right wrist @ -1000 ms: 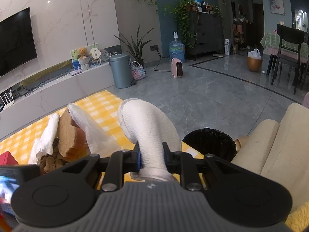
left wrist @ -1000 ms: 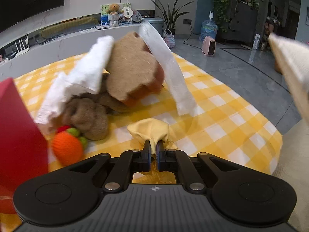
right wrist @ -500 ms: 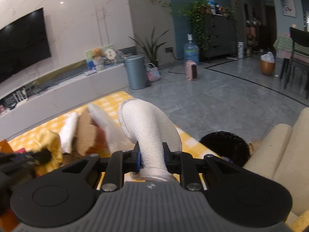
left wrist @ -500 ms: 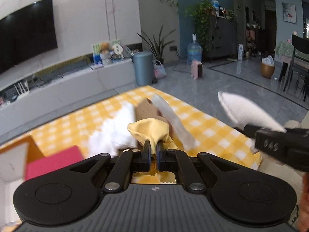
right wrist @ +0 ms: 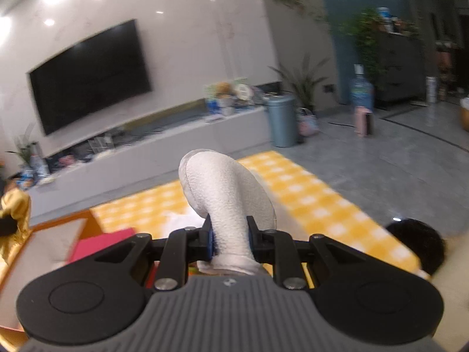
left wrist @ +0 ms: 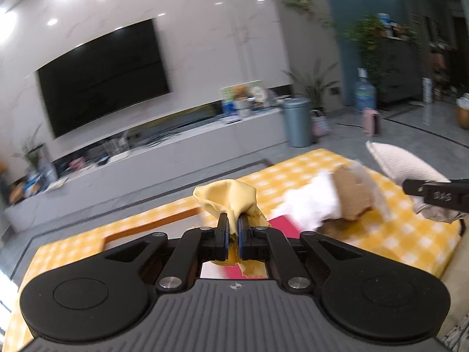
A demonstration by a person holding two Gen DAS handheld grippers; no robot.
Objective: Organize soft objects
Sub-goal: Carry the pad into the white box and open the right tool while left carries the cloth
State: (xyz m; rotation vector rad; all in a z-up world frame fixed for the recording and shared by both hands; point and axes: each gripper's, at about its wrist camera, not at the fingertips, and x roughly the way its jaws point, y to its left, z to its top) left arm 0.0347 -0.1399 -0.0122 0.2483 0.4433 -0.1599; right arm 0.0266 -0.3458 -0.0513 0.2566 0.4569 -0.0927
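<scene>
My left gripper [left wrist: 233, 223] is shut on a yellow soft cloth [left wrist: 225, 198] and holds it up above the yellow checked table [left wrist: 410, 234]. My right gripper [right wrist: 228, 231] is shut on a white textured soft pad [right wrist: 225, 187], also held in the air; it shows at the right of the left wrist view [left wrist: 404, 164]. The yellow cloth shows at the left edge of the right wrist view [right wrist: 14, 208]. A pile of soft things, white cloth [left wrist: 310, 202] and a brown plush [left wrist: 351, 193], lies on the table to the right.
A red box [right wrist: 99, 243] and an orange-rimmed tray [right wrist: 44, 234] lie on the table's left part. A black bin [right wrist: 419, 243] stands off the table's right edge. A low TV cabinet [left wrist: 176, 158] and TV [left wrist: 102, 76] stand beyond.
Both grippers have risen and swung left with their loads. The pile has shifted to the right in the left wrist view; the tray and red box have come into view.
</scene>
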